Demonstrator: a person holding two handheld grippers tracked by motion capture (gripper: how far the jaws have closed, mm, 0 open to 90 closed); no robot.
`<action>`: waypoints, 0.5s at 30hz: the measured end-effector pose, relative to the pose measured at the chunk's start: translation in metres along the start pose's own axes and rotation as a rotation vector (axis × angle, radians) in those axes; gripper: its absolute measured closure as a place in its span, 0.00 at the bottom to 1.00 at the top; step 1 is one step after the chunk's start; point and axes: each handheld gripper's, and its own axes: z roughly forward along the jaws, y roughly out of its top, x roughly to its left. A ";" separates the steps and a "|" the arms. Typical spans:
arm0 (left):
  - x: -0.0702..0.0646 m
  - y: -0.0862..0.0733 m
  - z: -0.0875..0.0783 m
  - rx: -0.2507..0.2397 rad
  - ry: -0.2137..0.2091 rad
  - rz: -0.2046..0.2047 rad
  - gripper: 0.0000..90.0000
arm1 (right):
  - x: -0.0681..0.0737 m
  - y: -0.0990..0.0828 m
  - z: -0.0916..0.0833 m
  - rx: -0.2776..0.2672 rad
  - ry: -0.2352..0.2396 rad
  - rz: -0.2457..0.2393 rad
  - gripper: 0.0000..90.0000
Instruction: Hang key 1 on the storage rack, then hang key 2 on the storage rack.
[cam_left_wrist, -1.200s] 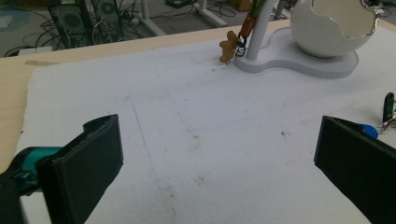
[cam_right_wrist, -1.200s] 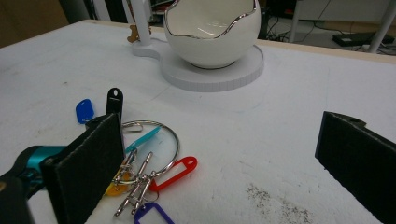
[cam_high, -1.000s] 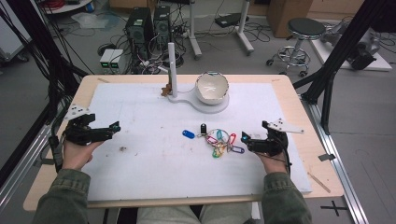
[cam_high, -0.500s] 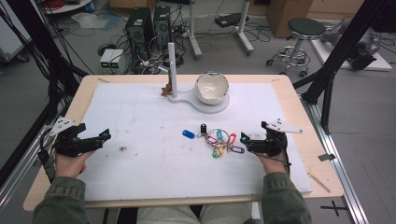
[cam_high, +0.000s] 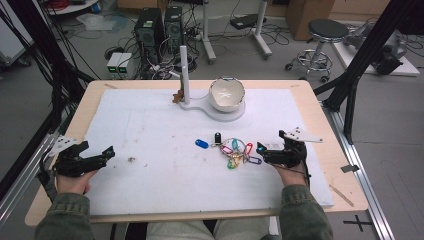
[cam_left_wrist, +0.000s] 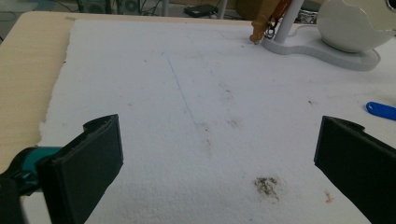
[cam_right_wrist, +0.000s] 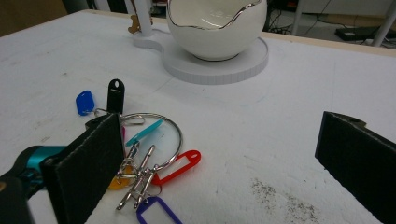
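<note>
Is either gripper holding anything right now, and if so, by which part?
Nothing is held. The left gripper is open over bare white mat. The right gripper is open beside the key ring bunch, gripping none of it.

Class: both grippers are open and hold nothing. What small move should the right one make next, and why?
Probably ease the right gripper forward and left so its open jaws straddle the key ring. The bunch of coloured tags lies just ahead of its left jaw, off-centre, untouched on the white mat.
</note>
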 end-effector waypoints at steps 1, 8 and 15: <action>0.001 -0.001 -0.001 0.003 -0.003 0.001 0.02 | 0.000 0.000 0.001 0.002 0.002 -0.002 0.01; 0.008 -0.004 -0.007 -0.020 0.007 -0.026 0.02 | 0.001 0.001 0.006 0.015 0.020 0.006 0.01; 0.009 -0.004 -0.007 -0.024 0.004 -0.025 0.02 | 0.003 0.007 0.013 0.033 0.038 0.008 0.01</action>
